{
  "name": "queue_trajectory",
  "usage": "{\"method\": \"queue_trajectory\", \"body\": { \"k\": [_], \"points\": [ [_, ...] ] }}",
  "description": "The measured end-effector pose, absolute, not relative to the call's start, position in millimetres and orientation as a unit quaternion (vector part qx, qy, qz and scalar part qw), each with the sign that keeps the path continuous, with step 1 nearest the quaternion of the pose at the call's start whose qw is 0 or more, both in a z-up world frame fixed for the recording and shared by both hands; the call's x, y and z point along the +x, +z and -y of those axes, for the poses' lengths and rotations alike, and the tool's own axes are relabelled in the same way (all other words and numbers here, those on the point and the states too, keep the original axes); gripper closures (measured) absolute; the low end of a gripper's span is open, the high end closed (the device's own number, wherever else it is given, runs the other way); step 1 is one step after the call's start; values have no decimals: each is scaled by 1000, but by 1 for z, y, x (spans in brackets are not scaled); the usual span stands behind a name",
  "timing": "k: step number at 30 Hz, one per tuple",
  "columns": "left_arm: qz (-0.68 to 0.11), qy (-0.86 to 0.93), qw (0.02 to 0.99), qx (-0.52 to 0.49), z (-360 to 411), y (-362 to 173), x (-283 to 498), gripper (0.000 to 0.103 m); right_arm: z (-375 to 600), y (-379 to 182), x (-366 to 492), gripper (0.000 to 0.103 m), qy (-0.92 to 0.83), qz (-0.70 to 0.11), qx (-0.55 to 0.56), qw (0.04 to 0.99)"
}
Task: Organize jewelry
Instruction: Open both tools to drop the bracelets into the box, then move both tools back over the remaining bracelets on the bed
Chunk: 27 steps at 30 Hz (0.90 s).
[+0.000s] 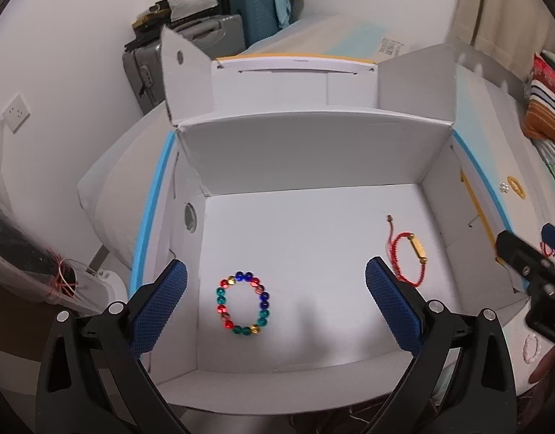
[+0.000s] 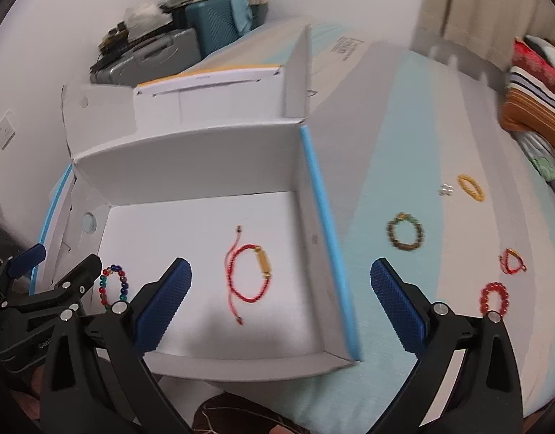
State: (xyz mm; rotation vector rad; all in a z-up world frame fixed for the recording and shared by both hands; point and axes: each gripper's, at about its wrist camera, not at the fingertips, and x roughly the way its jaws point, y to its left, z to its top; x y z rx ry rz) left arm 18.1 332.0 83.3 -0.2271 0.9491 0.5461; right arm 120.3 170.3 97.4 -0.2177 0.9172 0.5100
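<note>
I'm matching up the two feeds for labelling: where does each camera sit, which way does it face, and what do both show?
Left wrist: on the left gripper, looking down into the open white cardboard box; its blue-padded fingers and the right gripper's tip show.
Right wrist: on the right gripper, over the box's right wall, facing bracelets on the bed; the left gripper shows at left.
Shared: multicoloured glass-bead bracelet, red cord bracelet with gold tube.

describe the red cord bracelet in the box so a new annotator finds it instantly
Start at the open white cardboard box on the bed. Two bracelets lie on its floor; take the red cord bracelet nearer the box's blue-edged right wall. Unlike the multicolored bead bracelet, it is thin string carrying one gold tube.
</note>
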Motion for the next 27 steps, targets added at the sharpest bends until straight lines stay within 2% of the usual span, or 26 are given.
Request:
{"method": "queue_trajectory", "body": {
  "k": [4,27],
  "points": [
    [-447,241,855,-105,-314,87,20,6,-141,105,119,7,225,-414,-92,877],
    [-433,145,887,-65,-180,101,83,6,45,100,132,7,121,-410,-56,902]
  ]
}}
